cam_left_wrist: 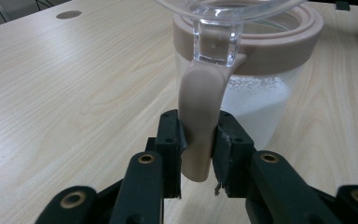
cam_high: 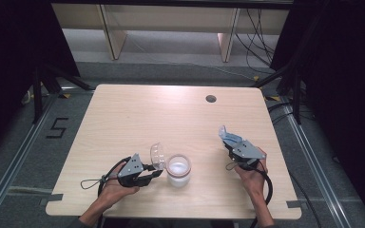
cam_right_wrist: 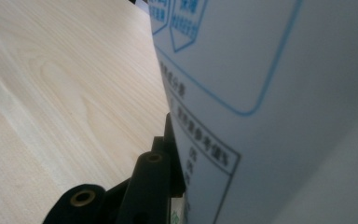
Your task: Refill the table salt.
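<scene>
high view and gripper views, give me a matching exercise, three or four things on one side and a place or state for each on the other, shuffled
Things:
1. clear plastic jar with pinkish-beige rim
2. clear round hinged lid
3. white packet with blue print
4. dark round hole

Places or states:
A. held in the right gripper
B. flipped open, its beige strap pinched by the left gripper
C. standing on the light wooden table, white powder inside
D. near the table's far edge

Pairs: 1-C, 2-B, 3-A, 4-D

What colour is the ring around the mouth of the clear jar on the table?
The ring is pale pinkish beige, like the flap attached to it; the left gripper view shows it best.
</scene>
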Available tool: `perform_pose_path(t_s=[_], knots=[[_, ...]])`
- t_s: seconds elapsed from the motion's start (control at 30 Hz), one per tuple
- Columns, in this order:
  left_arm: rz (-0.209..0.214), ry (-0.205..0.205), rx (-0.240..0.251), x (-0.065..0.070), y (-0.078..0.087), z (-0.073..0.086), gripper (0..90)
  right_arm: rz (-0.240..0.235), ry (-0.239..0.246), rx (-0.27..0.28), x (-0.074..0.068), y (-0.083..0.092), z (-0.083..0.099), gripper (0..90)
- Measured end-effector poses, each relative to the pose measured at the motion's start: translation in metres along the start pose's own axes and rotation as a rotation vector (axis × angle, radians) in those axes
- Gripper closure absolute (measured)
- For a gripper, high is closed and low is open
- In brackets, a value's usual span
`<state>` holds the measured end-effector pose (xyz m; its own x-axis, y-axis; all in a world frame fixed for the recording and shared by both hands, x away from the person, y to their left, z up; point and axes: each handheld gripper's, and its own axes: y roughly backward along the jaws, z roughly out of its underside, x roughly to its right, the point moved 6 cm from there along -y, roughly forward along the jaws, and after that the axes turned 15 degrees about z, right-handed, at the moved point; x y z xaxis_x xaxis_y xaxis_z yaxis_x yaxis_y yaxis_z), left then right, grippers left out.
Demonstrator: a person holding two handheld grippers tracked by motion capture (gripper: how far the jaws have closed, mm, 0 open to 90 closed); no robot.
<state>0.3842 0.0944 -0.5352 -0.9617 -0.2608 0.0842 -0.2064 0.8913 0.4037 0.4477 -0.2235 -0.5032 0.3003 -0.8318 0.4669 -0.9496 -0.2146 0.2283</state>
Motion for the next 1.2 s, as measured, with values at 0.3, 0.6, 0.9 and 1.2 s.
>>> perform_pose_path(t_s=[0.3, 0.6, 0.9, 1.2], knots=[[0.005, 0.021, 0.009, 0.001, -0.001, 0.001, 72.8, -0.007, -0.123, -0.012, 0.012, -0.010, 0.013, 77.6], [0.004, 0.031, 0.011, 0.001, -0.001, 0.001, 72.8, -0.024, -0.207, -0.027, 0.015, -0.016, 0.019, 77.7], [0.007, 0.004, 0.002, 0.000, -0.001, 0.001, 72.5, -0.023, -0.258, -0.056, 0.019, -0.021, 0.029, 78.1], [0.008, 0.007, 0.004, 0.000, -0.001, 0.001, 71.0, -0.025, -0.306, -0.077, 0.019, -0.021, 0.032, 72.7]])
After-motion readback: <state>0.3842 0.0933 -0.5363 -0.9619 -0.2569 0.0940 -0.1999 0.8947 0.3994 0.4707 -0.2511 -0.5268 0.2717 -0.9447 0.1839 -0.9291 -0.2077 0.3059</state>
